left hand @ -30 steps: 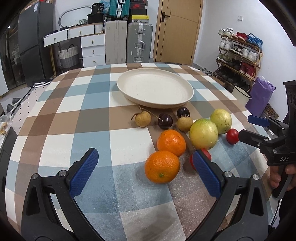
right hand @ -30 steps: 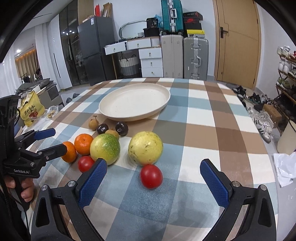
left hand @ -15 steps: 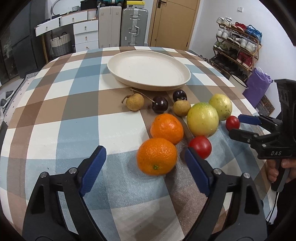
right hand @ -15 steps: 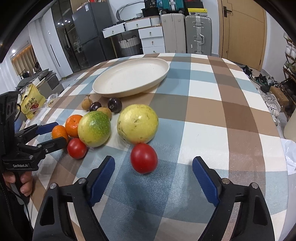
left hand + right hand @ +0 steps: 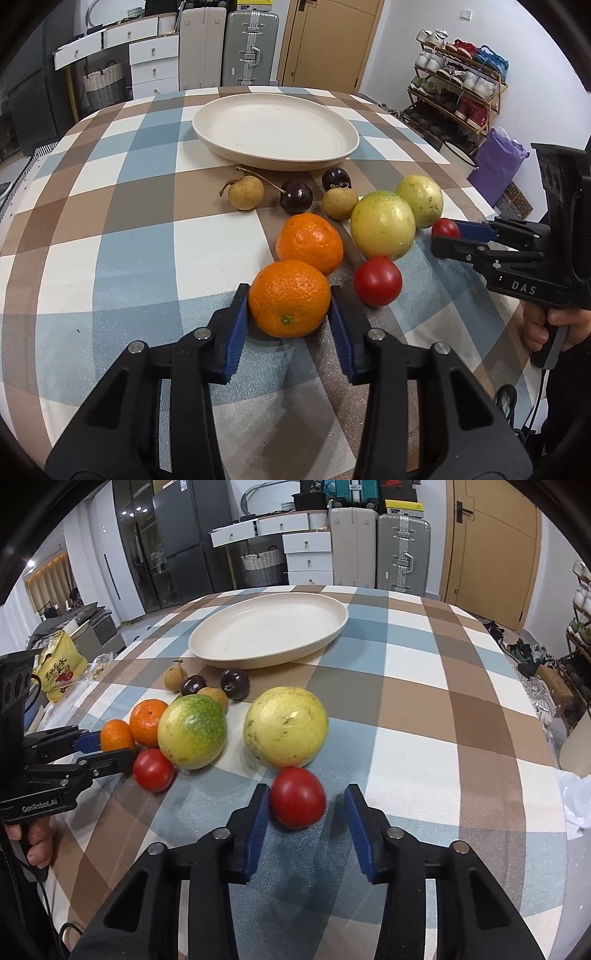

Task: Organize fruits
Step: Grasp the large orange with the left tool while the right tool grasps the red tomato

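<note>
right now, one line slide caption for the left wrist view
Left gripper fingers close around the nearest round orange mandarin in front of the empty cream plate.

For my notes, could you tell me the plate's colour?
Plain cream plate, clearest in the left wrist view.

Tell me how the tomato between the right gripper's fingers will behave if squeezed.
The tomato looks round and glossy, so it may roll or slip. The right gripper has one finger touching it, so it could scoot sideways. Probably bruises easily.
</note>
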Demonstrator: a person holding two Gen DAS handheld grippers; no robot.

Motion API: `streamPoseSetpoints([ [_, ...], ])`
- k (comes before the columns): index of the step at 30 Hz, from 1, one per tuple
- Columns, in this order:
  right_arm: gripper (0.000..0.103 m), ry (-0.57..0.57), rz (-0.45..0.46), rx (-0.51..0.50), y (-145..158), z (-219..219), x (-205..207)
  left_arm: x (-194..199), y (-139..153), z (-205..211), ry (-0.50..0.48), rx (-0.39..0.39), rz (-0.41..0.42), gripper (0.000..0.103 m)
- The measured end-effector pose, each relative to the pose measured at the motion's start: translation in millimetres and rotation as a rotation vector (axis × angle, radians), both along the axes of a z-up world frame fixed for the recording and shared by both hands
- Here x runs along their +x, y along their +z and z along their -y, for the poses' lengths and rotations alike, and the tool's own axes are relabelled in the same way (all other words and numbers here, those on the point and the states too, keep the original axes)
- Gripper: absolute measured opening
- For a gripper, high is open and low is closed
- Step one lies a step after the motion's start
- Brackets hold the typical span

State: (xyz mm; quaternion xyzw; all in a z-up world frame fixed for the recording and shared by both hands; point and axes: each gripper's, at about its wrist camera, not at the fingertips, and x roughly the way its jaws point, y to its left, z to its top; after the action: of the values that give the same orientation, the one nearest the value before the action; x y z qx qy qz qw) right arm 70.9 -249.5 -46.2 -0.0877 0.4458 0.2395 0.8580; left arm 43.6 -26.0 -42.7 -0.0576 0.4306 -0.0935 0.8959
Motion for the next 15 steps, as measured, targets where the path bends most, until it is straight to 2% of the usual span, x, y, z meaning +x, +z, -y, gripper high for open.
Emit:
streamPoseSetpoints([
  [2, 0.030, 0.004, 0.004, -0.001, 0.1, -1.0, -2.3, -1.1, 1.7, -0.4, -0.001, -0.006, 0.011, 0.038],
  [3, 0.029, 0.003, 0.003, 0.004, 0.3, -0.9, -3.1, -2.2, 2.3, -1.1, -0.001, -0.010, 0.017, 0.038],
  [15, 0.029, -0.002, 0.053, 0.066, 20.3, 11.1, -18.5, -14.3, 23.7, -6.6, 0.015, -0.048, 0.092, 0.038],
])
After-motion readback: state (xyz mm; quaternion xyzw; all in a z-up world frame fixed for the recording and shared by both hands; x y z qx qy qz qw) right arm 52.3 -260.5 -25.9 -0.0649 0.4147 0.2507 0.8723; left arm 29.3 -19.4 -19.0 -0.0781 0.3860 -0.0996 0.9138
